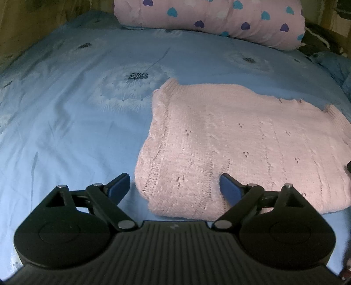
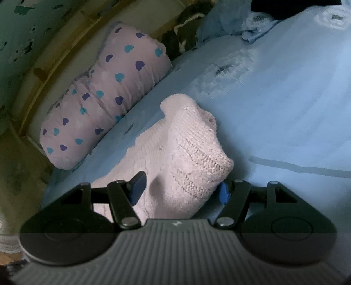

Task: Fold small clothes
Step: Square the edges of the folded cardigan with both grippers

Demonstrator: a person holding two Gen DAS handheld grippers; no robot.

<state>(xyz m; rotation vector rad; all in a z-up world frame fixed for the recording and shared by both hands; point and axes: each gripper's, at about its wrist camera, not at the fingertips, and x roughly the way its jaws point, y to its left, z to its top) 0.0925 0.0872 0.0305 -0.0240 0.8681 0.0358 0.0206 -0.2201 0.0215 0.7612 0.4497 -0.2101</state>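
Observation:
A pink knitted sweater (image 1: 230,140) lies folded flat on the blue bedsheet (image 1: 76,122). My left gripper (image 1: 175,188) hangs just above its near left corner, open wide, with one finger off the knit over the sheet and the other over the knit. In the right wrist view a thick raised fold of the sweater (image 2: 193,157) bulges up between the fingers of my right gripper (image 2: 181,190). The knit hides part of the right pad. A shadowed gap shows beside the left pad, so the jaws stand apart around the fold without pinching it.
A pink pillow with blue and purple hearts (image 1: 219,19) lies along the head of the bed, close behind the sweater. Dark clothing (image 2: 186,28) and crumpled blue fabric (image 2: 221,24) sit beyond the pillow. A wooden bed frame (image 2: 43,65) borders the mattress.

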